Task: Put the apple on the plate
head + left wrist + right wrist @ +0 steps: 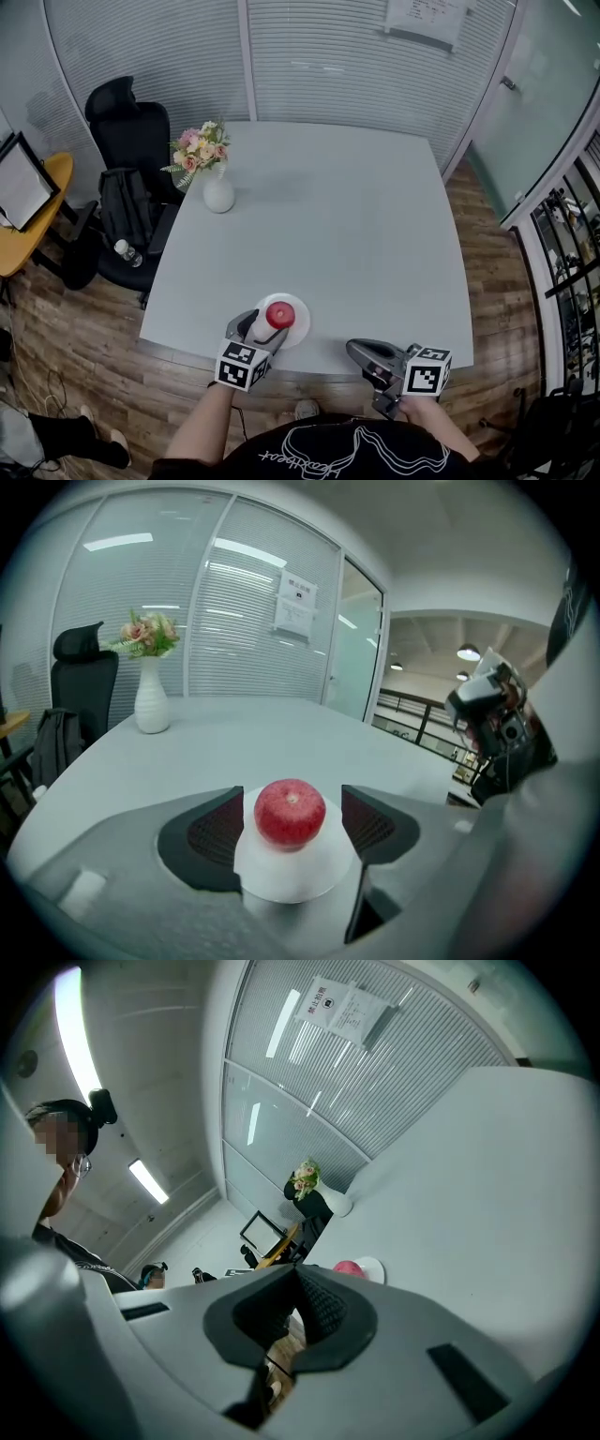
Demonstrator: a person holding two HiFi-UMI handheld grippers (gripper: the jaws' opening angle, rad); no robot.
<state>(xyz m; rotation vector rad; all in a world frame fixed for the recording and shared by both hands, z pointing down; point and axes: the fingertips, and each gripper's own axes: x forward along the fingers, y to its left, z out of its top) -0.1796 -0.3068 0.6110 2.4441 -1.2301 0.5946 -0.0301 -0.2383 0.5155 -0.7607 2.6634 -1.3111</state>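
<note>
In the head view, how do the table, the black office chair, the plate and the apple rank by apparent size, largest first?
1. table
2. black office chair
3. plate
4. apple, which sits on the plate
The chair lies farther from the camera, so it looks smaller than it is.

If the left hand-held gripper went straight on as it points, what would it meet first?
The apple on the white plate. It sits dead ahead, in line with the gap between the open jaws of the left hand-held gripper, apparently untouched by either. Depth is uncertain.
</note>
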